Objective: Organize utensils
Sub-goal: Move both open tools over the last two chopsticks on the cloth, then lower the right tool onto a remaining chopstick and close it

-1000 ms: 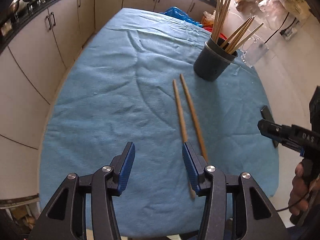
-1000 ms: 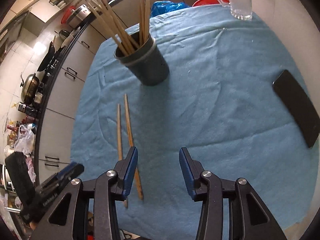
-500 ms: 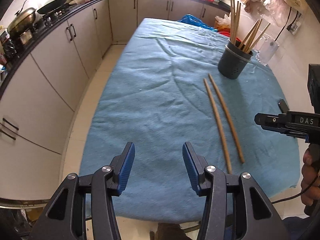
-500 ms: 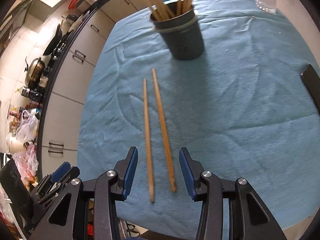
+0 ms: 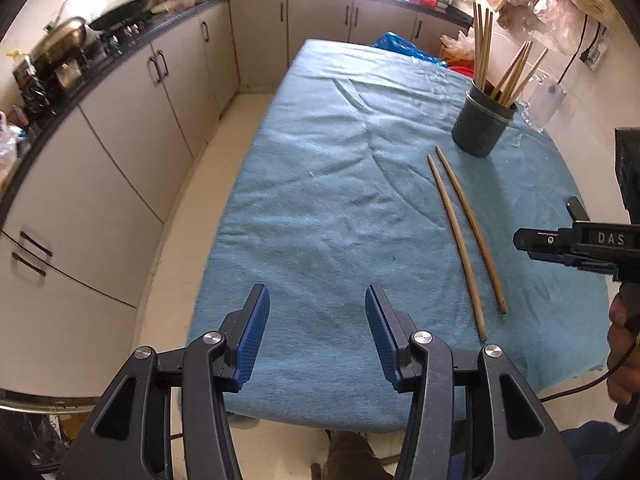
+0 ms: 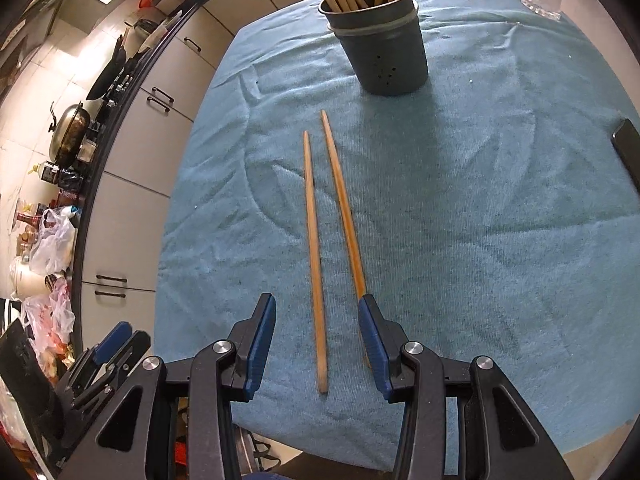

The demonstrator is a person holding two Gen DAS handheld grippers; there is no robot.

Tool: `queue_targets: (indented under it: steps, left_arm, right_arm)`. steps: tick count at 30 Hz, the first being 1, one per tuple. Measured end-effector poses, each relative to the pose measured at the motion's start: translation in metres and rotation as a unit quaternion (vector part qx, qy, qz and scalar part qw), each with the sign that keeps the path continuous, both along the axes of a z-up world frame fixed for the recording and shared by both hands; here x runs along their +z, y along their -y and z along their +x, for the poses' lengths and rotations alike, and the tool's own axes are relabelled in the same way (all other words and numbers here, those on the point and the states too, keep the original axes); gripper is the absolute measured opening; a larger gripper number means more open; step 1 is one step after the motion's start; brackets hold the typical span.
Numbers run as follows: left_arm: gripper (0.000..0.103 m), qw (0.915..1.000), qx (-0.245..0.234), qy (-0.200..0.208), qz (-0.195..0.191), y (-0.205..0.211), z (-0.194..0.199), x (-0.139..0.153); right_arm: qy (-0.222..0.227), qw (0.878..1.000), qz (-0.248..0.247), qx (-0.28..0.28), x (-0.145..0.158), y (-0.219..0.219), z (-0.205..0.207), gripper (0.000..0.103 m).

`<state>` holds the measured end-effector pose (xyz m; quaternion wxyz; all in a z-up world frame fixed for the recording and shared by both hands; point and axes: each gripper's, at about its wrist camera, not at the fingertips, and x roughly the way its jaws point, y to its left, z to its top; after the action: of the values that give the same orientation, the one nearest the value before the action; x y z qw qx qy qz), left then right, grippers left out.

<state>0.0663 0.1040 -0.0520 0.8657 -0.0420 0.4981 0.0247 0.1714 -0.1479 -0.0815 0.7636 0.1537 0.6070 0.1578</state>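
2 loose chopsticks [image 6: 324, 240] lie side by side on the blue cloth [image 6: 500, 220] that covers the table, running from the lower middle of the right wrist view up toward a dark holder [image 6: 380, 40] at the top centre, which stands upright with more chopsticks in it. In the left wrist view the same pair sits at the right of the frame, below the holder [image 5: 482, 126] in the upper right.

The right gripper [image 6: 316, 328] hangs over the near ends of the pair with its jaws released: the left stick's near end shows between the blue pads, touching neither, and the right stick passes behind the right pad. The left gripper [image 5: 318, 328] is over bare cloth at the bottom centre of its view, jaws apart with nothing between them.

A flat black object [image 6: 628, 152] lies at the right edge of the cloth, and a clear glass mug [image 5: 546, 100] stands beyond the holder. Kitchen cabinets [image 5: 132, 140] run along the left.
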Motion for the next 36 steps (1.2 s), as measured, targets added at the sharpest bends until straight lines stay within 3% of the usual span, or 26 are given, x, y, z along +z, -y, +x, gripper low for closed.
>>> queue_targets:
  steps: [6, 19, 31, 36]
  left_arm:
    - [0.052, 0.9984, 0.046, 0.011, 0.032, -0.005, -0.013, 0.01]
    - [0.052, 0.9904, 0.113, -0.015, 0.079, 0.002, -0.054, 0.008]
    - [0.052, 0.9818, 0.175, -0.031, 0.068, -0.012, -0.089, 0.006]
    - [0.052, 0.9817, 0.183, -0.033, 0.041, -0.021, -0.088, 0.005]
  right_arm:
    - [0.02, 0.999, -0.032, 0.027, 0.0, -0.006, 0.019, 0.046]
    - [0.039, 0.994, -0.074, 0.07, -0.026, -0.009, 0.067, 0.046]
    - [0.034, 0.99, -0.092, 0.101, -0.049, -0.033, 0.114, 0.027]
    - [0.041, 0.987, -0.104, 0.111, -0.054, -0.046, 0.122, 0.016]
